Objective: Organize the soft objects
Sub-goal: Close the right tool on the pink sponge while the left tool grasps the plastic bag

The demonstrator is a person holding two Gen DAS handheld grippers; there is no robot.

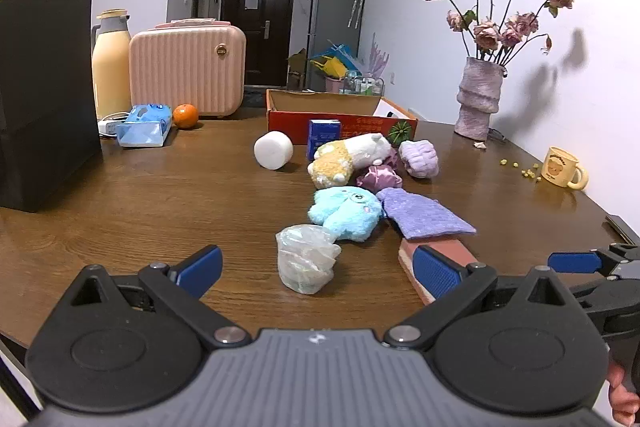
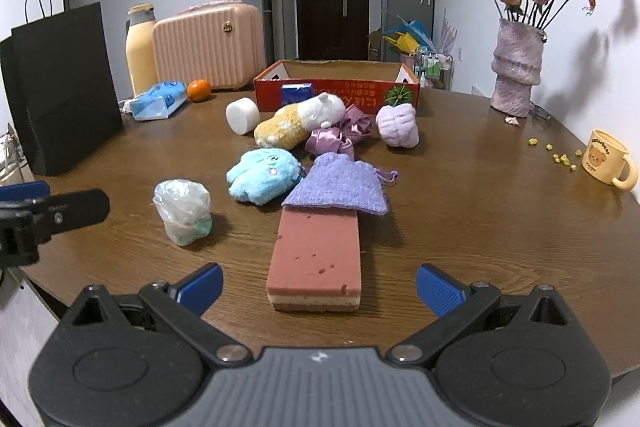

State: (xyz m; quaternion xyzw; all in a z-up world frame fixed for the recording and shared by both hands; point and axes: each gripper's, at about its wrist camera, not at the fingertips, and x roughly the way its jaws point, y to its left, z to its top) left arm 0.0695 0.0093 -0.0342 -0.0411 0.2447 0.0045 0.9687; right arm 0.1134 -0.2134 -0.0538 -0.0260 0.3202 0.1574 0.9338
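Right wrist view: one wooden counter (image 2: 460, 195) carries everything. At its far edge sit one black paper bag (image 2: 64, 91) toward the left corner, one pink case (image 2: 208, 47), one cream flask (image 2: 140, 51) and one red cardboard box (image 2: 340, 87), open at the top. One ribbed vase (image 2: 516, 67) of dried roses stands at the far right, with one yellow mug (image 2: 608, 159) close to the right edge.

The soft things lie in a loose cluster down the middle, from just in front of the box toward the near edge. I count one pink layered sponge block (image 2: 316, 259) nearest, its far end under one purple knitted pouch (image 2: 340, 183); one blue plush (image 2: 264, 175) touching the pouch's left side; one yellow-and-white plush (image 2: 300, 123); one lilac plush (image 2: 398, 125); one bundle of purple satin (image 2: 336, 139) between those two; one crumpled clear plastic bag (image 2: 184, 211) standing alone to the left; and one white foam cylinder (image 2: 242, 115).

Bare wood runs wide on the left between the bag and the cluster, and on the right out to the mug.

The right tool (image 2: 319, 287) is spread open and empty, straddling the sponge's near end without touching. The left tool (image 1: 316, 273) is also spread open and empty, with the plastic bag just ahead of it.

One orange (image 2: 199, 89) and one blue tissue pack (image 2: 160, 101) lie by the case.
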